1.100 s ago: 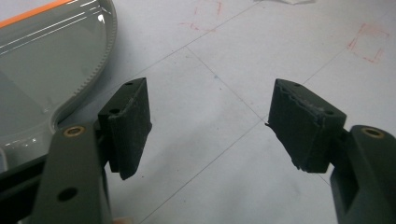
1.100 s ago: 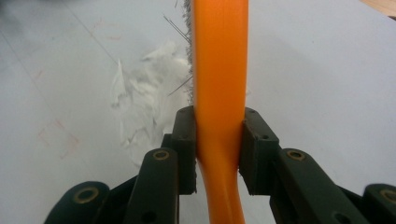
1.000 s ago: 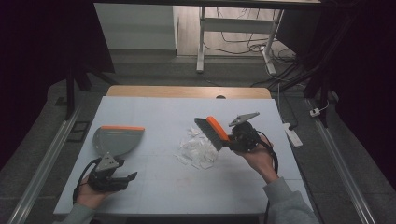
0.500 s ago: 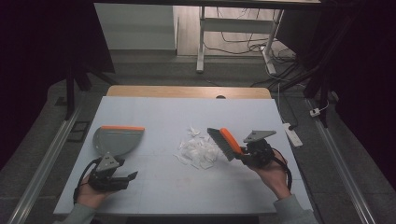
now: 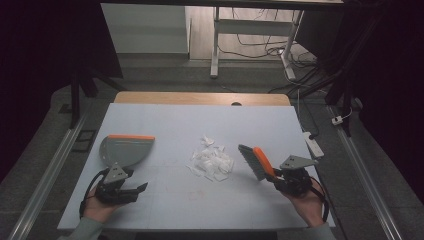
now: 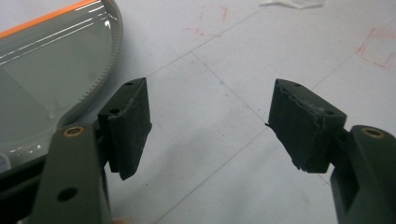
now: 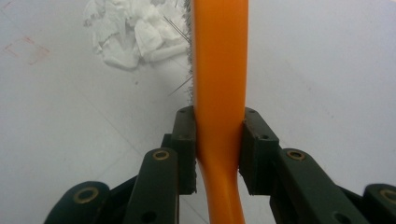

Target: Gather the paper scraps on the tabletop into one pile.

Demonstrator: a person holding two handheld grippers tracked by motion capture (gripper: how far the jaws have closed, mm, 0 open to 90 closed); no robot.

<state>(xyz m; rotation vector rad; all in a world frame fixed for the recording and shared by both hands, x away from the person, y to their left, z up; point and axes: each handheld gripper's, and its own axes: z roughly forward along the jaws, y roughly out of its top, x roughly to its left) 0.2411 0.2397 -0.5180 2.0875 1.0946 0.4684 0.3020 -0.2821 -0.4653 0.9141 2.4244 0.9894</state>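
Observation:
A pile of white paper scraps (image 5: 210, 161) (image 7: 130, 32) lies mid-table. My right gripper (image 5: 280, 176) (image 7: 218, 144) is shut on the orange handle of a brush (image 5: 256, 161) (image 7: 219, 70), whose grey bristles reach toward the right side of the pile. A grey dustpan (image 5: 124, 149) (image 6: 42, 84) with an orange front edge lies flat at the left. My left gripper (image 5: 139, 189) (image 6: 210, 121) rests just in front of the dustpan, open, with bare table between its pads.
The white table top (image 5: 200, 120) carries faint red square marks (image 6: 376, 44). A white power strip (image 5: 312, 144) lies along the right edge. Behind the table stand a desk frame and loose cables on the floor.
My right hand has carried the brush from over the pile out to the right and lower, toward the near edge. The left hand and dustpan have stayed put.

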